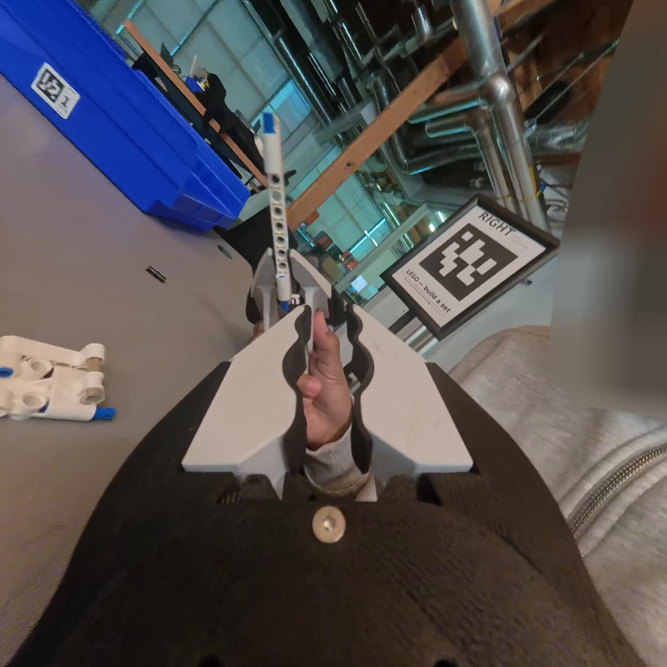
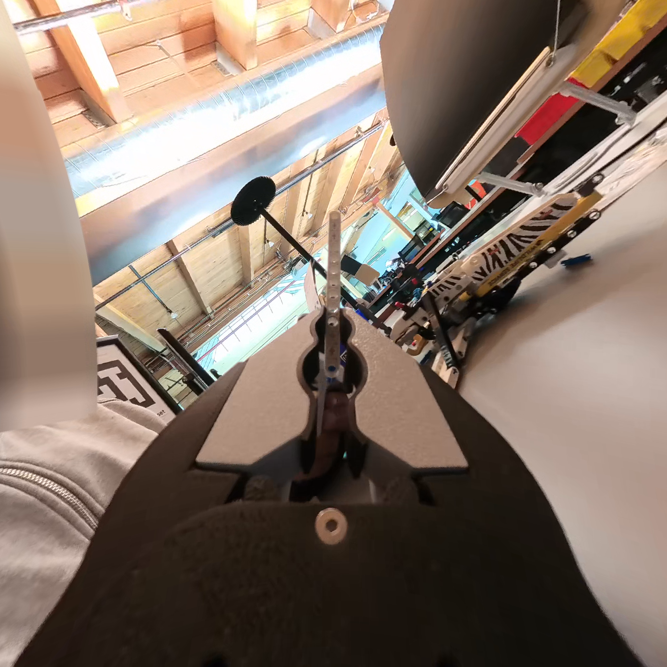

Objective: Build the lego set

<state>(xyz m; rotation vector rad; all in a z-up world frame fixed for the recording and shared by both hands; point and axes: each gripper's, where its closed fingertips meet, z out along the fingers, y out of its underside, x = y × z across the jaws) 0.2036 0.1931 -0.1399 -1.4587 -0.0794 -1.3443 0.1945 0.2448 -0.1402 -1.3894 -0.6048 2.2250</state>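
Note:
My right gripper point(image 2: 332, 315) is shut on a long white holed beam point(image 2: 334, 274) and holds it upright above the table, seen edge-on. The left wrist view shows that gripper point(image 1: 288, 285) just beyond my own fingers, with the beam point(image 1: 277, 216) standing up out of it and blue pins at both ends. My left gripper point(image 1: 329, 311) is open and empty, pointing at the right gripper from close by. A white sub-assembly with blue pins point(image 1: 54, 379) lies on the grey table point(image 1: 108, 288) to the left. The partly built model with zebra stripes and a yellow beam point(image 2: 505, 267) stands at the right.
A blue bin point(image 1: 119, 119) stands at the back left. A small black pin point(image 1: 156, 274) lies on the table. A framed marker sign point(image 1: 469, 263) stands at the right. A black gear on a black axle point(image 2: 252, 205) sticks up behind the beam. A blue pin point(image 2: 577, 260) lies near the model. Across from one pair of fingers to the other is roughly 6 cm.

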